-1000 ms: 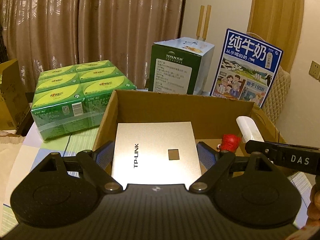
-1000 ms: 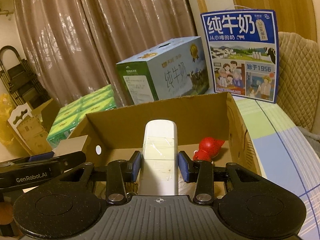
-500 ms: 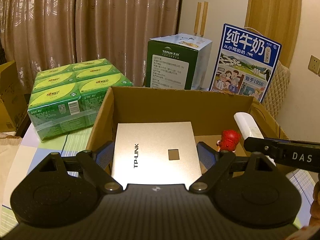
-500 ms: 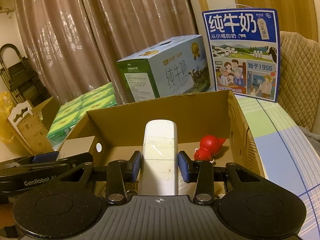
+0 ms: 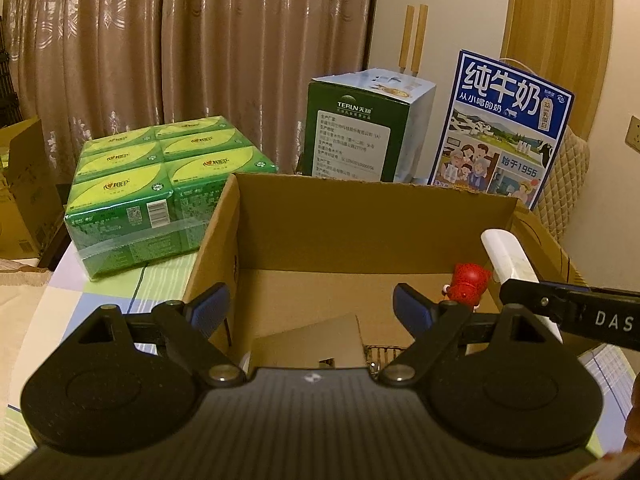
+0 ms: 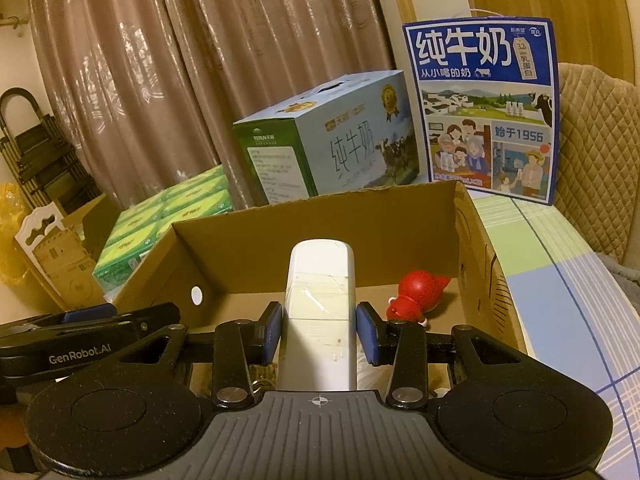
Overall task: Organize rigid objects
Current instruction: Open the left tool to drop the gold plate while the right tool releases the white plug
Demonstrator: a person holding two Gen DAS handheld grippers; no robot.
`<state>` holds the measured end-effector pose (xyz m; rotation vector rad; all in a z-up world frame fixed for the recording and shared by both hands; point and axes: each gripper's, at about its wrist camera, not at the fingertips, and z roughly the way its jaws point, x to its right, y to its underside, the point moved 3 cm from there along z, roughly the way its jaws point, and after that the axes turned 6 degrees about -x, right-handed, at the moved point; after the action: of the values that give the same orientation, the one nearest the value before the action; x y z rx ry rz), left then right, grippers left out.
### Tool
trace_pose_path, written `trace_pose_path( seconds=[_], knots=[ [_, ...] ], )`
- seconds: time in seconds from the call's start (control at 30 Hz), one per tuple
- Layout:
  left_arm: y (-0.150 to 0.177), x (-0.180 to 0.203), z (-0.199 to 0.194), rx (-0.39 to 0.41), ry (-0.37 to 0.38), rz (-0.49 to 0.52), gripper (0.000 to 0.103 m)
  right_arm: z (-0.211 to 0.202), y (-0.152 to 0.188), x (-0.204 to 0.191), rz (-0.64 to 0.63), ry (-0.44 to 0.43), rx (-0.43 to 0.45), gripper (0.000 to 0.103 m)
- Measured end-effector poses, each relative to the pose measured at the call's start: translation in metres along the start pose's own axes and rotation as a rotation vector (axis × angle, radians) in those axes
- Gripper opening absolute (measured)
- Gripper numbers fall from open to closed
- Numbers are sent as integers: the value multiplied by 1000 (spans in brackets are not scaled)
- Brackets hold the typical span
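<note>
My right tongs [image 6: 318, 336] pinch the white remote [image 6: 320, 300] by its near half, its long axis running straight away from me toward the far wall of the cardboard box [image 6: 304, 236]. It hangs over the box floor, with the red figurine [image 6: 416, 290] just to its right. My left tongs [image 5: 310, 310] are spread and hold nothing; the flat silver router [image 5: 316, 342] lies low in the box's near left part, below them. Lowering the remote should, I judge, keep left of the figurine and right of the router.
</note>
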<state>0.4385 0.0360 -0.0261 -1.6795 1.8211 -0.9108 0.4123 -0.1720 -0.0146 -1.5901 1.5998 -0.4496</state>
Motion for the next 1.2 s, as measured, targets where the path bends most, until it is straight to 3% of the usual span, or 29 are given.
trace_pose_path(
  seconds=[1.2],
  knots=[
    [0, 5, -3, -4, 5, 23, 86, 1, 1, 0, -4, 1, -3, 37]
  ],
)
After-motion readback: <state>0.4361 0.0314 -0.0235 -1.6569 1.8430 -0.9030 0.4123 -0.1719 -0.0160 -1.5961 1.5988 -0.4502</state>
